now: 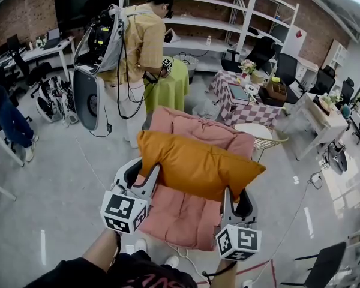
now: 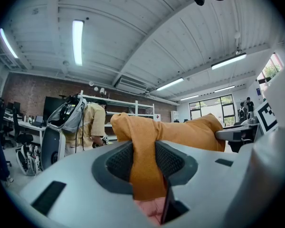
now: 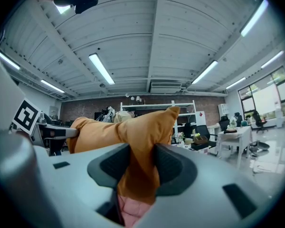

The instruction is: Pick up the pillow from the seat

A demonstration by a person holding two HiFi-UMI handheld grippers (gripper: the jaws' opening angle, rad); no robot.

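At the left of the head view, the left gripper (image 1: 143, 182), grey with a black-and-white marker cube, is clamped on the left end of a rectangular mustard-orange fabric pillow (image 1: 195, 161). The left gripper view shows its jaws partly apart, with the orange cloth bunched and squeezed between the two dark ribbed pads (image 2: 118, 161). The pillow stretches across between the two tools. It lies over the seat, a chair with thick pink padded cushions (image 1: 180, 221), and in front of the pink back cushion. I cannot tell if its lower edge touches the seat cushion. At the right, the right gripper (image 1: 237, 201), of the same kind, is closed on the right end of the pillow. In the right gripper view its jaws also stand partly apart, and a fold of the orange fabric is pressed between the dark pads (image 3: 173, 167). A little pink cushion shows under the jaws in both gripper views. Farther back in the room, from left to right, stand a person in a pale yellow shirt with a grey backpack (image 1: 138, 41), a round table under a green cloth (image 1: 171, 89) and a small table with a pink-and-white checked cloth (image 1: 252, 110).
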